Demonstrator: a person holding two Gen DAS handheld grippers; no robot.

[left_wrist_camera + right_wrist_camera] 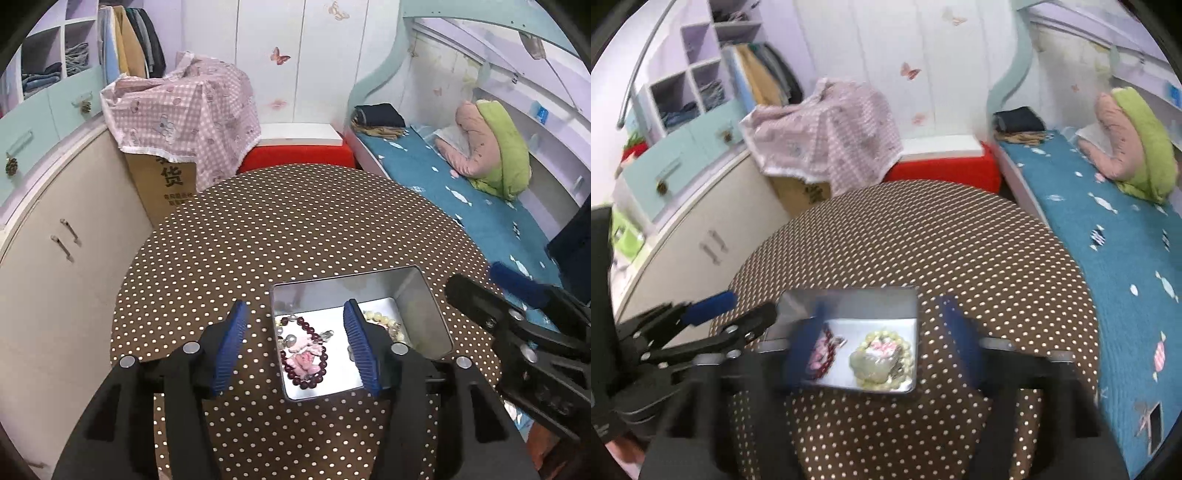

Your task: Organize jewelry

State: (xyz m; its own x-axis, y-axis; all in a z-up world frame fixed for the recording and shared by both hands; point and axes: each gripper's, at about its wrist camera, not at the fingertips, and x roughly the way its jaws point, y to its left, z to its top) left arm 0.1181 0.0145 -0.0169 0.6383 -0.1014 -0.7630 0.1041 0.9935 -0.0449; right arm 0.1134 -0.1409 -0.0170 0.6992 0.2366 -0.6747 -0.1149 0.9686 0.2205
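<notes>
An open metal tin sits on the brown dotted table. Inside lie a dark red bead bracelet with a pink charm and a cream bead bracelet. My left gripper hovers over the tin's left part, open, with nothing between its blue pads. At the right edge of the left wrist view the right gripper reaches in. In the blurred right wrist view my right gripper is open above the tin, holding nothing. The cream bracelet and red bracelet lie below it. The left gripper shows at left.
The round table stands between a cream cabinet on the left and a bed with a blue cover on the right. Behind the table are a cardboard box under a checked cloth and a red box.
</notes>
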